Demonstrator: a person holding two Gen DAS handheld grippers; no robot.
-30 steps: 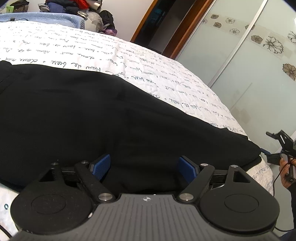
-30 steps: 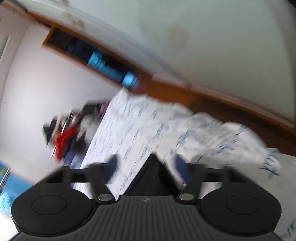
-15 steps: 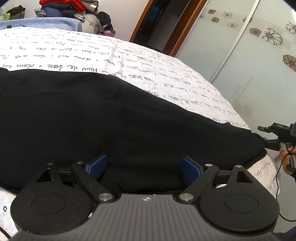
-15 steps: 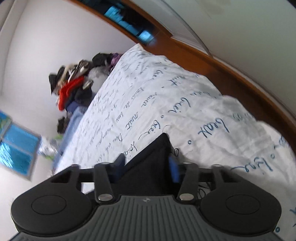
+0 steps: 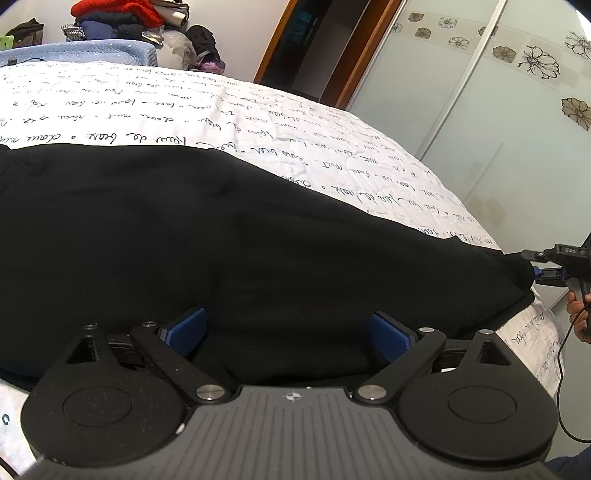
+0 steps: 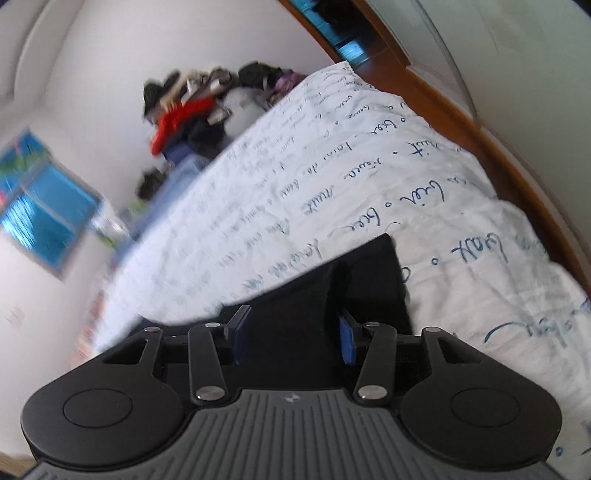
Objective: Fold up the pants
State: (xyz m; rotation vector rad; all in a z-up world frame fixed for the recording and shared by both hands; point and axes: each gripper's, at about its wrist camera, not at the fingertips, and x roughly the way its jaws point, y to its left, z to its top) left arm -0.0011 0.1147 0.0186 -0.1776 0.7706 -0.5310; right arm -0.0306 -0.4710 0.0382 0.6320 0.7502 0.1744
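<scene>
Black pants (image 5: 221,236) lie flat across a white bedspread with blue handwriting print (image 5: 258,122). My left gripper (image 5: 288,332) is open, its blue pads spread wide over the pants' near edge. My right gripper (image 6: 293,341) is open with the pants' leg end (image 6: 365,273) lying between its jaws. The right gripper also shows in the left wrist view (image 5: 554,266) at the far right, level with the leg end at the bed's corner.
A pile of clothes (image 5: 122,18) sits beyond the bed's far end, also in the right wrist view (image 6: 192,114). A frosted sliding wardrobe door with flower prints (image 5: 498,110) runs along the bed's right side. A doorway (image 5: 314,44) is behind.
My right gripper has swung down to the bed and slid onto the pants' leg end, its jaws narrowing. The left gripper has tilted slightly and stays open.
</scene>
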